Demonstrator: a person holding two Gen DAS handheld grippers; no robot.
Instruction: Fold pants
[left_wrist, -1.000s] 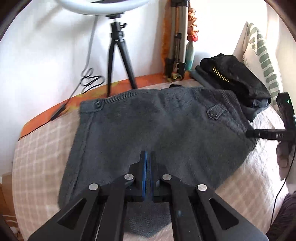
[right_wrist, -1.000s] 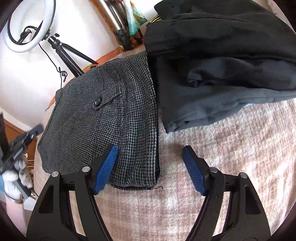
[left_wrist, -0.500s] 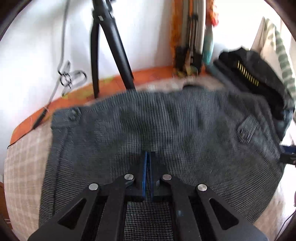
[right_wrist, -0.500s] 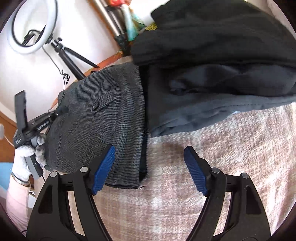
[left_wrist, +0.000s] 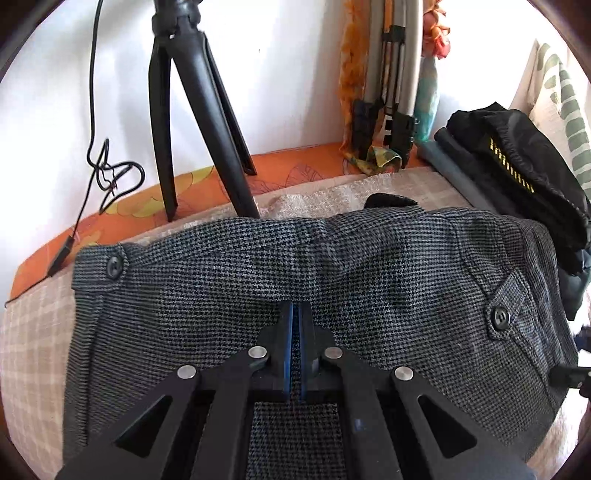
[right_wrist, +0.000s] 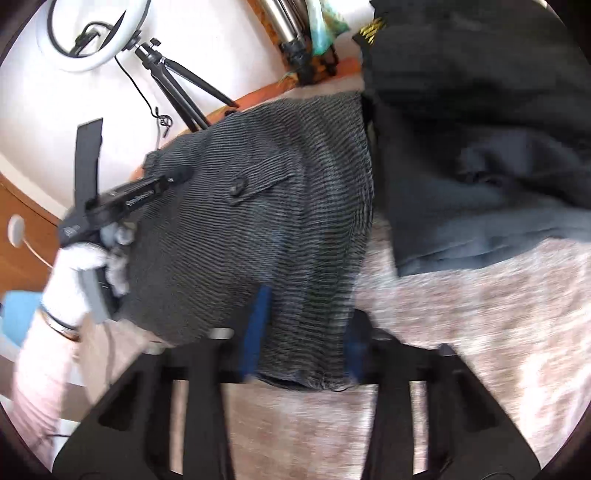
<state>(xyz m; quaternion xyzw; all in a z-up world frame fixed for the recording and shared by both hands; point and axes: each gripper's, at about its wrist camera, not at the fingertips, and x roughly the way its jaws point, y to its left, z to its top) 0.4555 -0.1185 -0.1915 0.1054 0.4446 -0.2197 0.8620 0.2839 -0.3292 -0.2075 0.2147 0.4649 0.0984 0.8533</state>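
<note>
Grey houndstooth pants (left_wrist: 258, 295) lie folded on the checked bed cover, waistband toward the wall. My left gripper (left_wrist: 296, 317) is shut, its blue pads pressed together low over the middle of the pants; whether cloth is pinched between them I cannot tell. In the right wrist view the pants (right_wrist: 266, 229) fill the centre. My right gripper (right_wrist: 303, 332) is open, its blue pads straddling the near corner of the pants, blurred by motion. The left gripper (right_wrist: 177, 175) shows there too, held by a white-gloved hand.
A pile of dark folded clothes (left_wrist: 517, 173) lies right of the pants, also in the right wrist view (right_wrist: 480, 129). A black tripod (left_wrist: 199, 122) and a silver tripod (left_wrist: 395, 92) stand by the wall. A patterned pillow (left_wrist: 565, 110) is at the far right.
My left gripper moved forward over the pants toward the waistband, staying shut. My right gripper moved forward onto the pants' corner, and its pads have come closer together around the cloth.
</note>
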